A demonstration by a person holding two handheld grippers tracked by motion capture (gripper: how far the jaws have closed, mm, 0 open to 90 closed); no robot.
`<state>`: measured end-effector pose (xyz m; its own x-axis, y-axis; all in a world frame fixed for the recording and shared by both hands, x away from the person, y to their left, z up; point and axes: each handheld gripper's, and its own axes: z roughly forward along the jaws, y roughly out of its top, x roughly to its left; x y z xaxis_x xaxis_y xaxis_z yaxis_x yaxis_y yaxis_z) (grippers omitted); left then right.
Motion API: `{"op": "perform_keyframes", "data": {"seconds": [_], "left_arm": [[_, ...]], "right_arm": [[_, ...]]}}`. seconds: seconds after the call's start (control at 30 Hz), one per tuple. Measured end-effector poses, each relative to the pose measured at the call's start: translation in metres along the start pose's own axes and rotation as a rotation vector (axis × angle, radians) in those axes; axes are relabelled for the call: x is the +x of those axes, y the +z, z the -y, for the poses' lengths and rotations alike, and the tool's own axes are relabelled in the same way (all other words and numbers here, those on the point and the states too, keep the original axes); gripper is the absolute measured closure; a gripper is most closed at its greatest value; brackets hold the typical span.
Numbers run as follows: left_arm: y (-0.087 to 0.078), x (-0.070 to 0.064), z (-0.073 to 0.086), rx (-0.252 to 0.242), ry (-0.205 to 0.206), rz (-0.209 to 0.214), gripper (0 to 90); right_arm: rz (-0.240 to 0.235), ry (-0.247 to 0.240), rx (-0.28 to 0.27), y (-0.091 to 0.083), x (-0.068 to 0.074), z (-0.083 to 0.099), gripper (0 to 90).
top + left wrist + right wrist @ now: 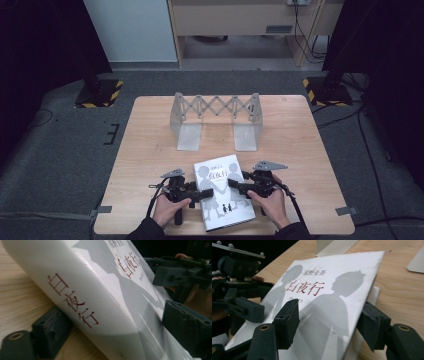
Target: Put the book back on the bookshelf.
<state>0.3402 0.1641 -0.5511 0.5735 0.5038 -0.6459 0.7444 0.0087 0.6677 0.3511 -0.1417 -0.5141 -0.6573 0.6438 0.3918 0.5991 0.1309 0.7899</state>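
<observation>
Gripping from both sides is where I'm putting this: I'm looking at the left gripper (201, 194) first, and it is sitting at the spine side of the white book (222, 192), which is lying on the near half of the table (150, 135), between my two hands. In the left gripper view the jaws are straddling the book (100, 295), one under the spine against the wood, the other over the cover, with the spine riding up off the table a little; I'm reading that as pinching the book's thickness, though I'm not seeing the contact faces clearly. Moving right, the right gripper (236, 184) is coming in at the opposite long edge. In the right gripper view one jaw is resting on the cover and the other is sitting outside below the page edge of the book (329, 302), so the jaws are bracketing that edge; whether they are squeezing yet I cannot tell. Behind, the folding bookstand (216, 120) is standing empty near the far edge, well apart from the book. My judgement: approach and grasp are basically done, while the lift, the turn upright and the placing between the stand's end plates are all left to do.
</observation>
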Motion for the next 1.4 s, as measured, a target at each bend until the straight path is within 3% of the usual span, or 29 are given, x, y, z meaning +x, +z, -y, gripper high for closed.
{"op": "perform_keyframes", "data": {"seconds": [0.07, 0.13, 0.3, 0.47, 0.63, 0.7, 0.83, 0.97, 1.07, 1.4], "left_arm": [[0.0, 0.0, 0.0, -0.003, -0.005, -0.003, 14.9], [0.0, 0.0, 0.0, -0.002, -0.004, -0.005, 15.1], [0.0, 0.0, 0.0, -0.003, -0.005, -0.005, 15.4], [0.0, 0.001, -0.001, -0.003, -0.002, -0.007, 15.7], [-0.002, 0.0, -0.005, 0.014, -0.005, -0.01, 17.9], [-0.002, -0.001, -0.006, 0.016, 0.003, -0.012, 18.4], [-0.008, -0.002, -0.011, -0.033, 0.006, 0.002, 23.6], [-0.014, -0.007, -0.019, -0.105, 0.045, -0.007, 29.2], [-0.016, -0.011, -0.023, -0.148, 0.061, -0.002, 31.0], [-0.017, -0.019, -0.031, -0.187, 0.106, 0.014, 35.1]], "right_arm": [[0.025, -0.009, 0.025, -0.002, -0.005, 0.003, 36.6], [0.012, 0.033, 0.025, -0.002, -0.01, 0.009, 36.2], [-0.029, 0.076, 0.024, 0.002, -0.007, 0.011, 38.4], [-0.029, 0.091, 0.02, 0.003, -0.006, 0.012, 39.5], [-0.04, 0.095, -0.023, -0.001, -0.007, 0.009, 52.1], [-0.041, 0.095, -0.025, -0.001, -0.007, 0.009, 52.1], [-0.054, 0.092, -0.056, -0.003, -0.007, 0.007, 54.3], [-0.064, 0.067, -0.133, -0.007, -0.005, 0.001, 57.2], [-0.067, 0.058, -0.155, -0.008, -0.004, -0.001, 57.5], [-0.095, 0.041, -0.215, -0.015, -0.006, -0.005, 62.2]]}}
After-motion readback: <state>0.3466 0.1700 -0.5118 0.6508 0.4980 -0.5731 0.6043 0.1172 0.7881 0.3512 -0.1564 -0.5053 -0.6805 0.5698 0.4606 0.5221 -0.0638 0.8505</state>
